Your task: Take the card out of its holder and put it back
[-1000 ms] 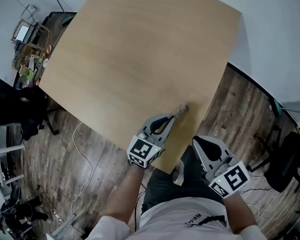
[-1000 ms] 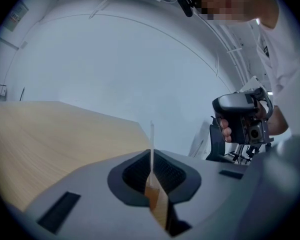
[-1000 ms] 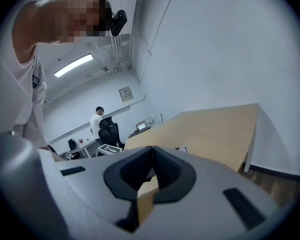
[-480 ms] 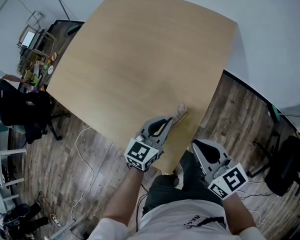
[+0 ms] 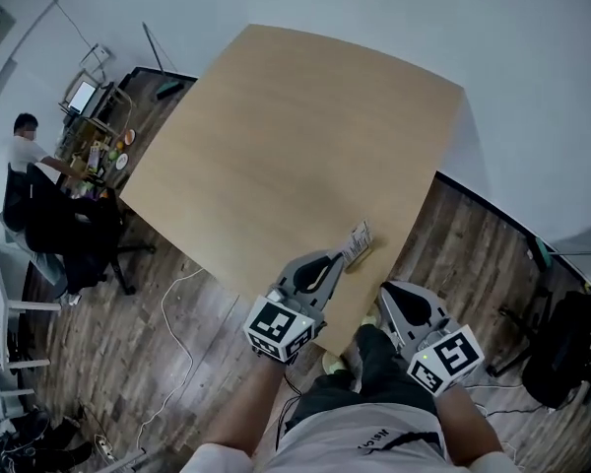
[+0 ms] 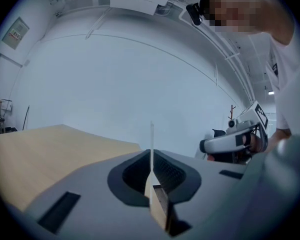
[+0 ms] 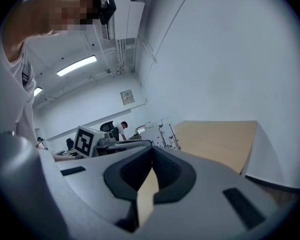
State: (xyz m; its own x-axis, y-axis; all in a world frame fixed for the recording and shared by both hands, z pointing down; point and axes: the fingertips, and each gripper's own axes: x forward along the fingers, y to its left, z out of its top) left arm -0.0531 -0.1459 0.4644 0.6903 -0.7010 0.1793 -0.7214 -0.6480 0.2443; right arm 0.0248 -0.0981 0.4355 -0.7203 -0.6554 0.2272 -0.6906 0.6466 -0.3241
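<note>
White-walled room with a plank floor (image 5: 128, 343) and a broad pale wooden table (image 5: 286, 146).
At 9 o'clock a seated person (image 5: 22, 141) works at a cluttered desk, well apart from the table. Toward 6 o'clock, over the table's near corner, the left gripper (image 5: 341, 251) is clenched on the card (image 5: 359, 240). The card stands edge-on between its jaws and pokes past the tips toward 1 o'clock. The right gripper (image 5: 387, 290) hangs near it at 5 o'clock, off the table's edge above the wearer's legs, with its jaws pressed together and empty.
</note>
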